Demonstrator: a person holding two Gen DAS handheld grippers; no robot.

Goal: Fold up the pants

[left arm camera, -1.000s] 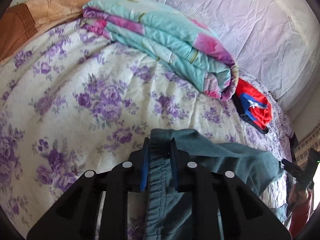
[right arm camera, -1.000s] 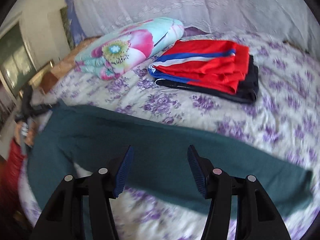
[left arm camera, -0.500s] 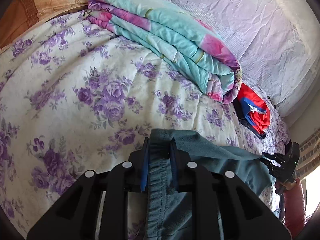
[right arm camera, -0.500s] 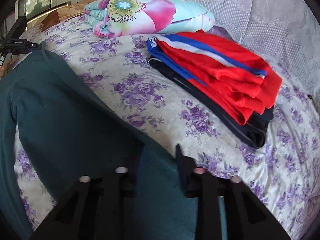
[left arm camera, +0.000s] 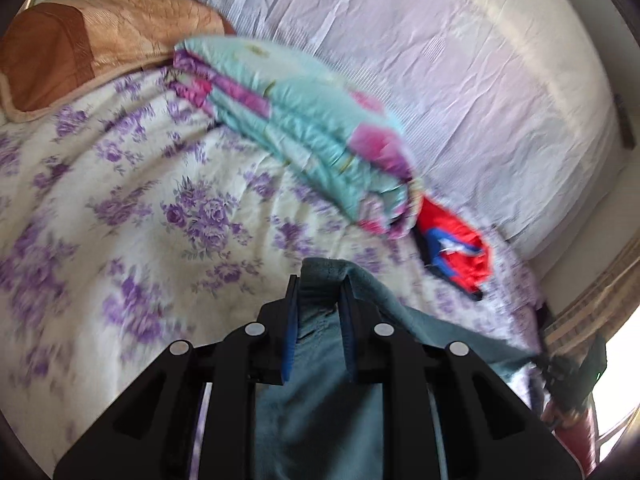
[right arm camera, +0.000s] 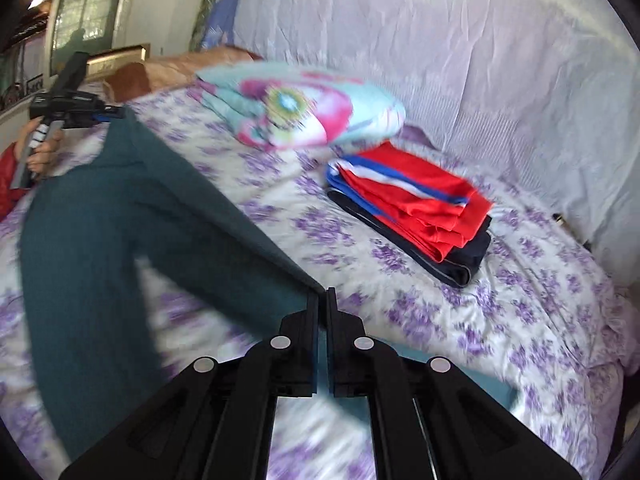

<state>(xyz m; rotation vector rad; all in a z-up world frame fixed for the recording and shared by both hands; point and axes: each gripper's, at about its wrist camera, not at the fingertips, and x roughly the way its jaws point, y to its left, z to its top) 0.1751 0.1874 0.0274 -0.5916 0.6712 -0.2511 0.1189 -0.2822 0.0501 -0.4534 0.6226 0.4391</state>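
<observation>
My left tool (left arm camera: 318, 320) pinching pants (right arm camera: 120, 216) waistband; right tool (right arm camera: 323, 304) clamped tight on leg edge. Fabric soft, light, limp; expect sag between grips. Best held at hems over bed (right arm camera: 500, 320).

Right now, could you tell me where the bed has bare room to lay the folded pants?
Bare floral sheet lies left of the folded quilt, and right of the red garment stack. It is crowded along the curtain, and the teal pants span the near side.

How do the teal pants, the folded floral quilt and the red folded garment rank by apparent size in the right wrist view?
1. Teal pants, though nearest the camera.
2. Floral quilt.
3. Red garment, close to the quilt in size; unsure.
</observation>
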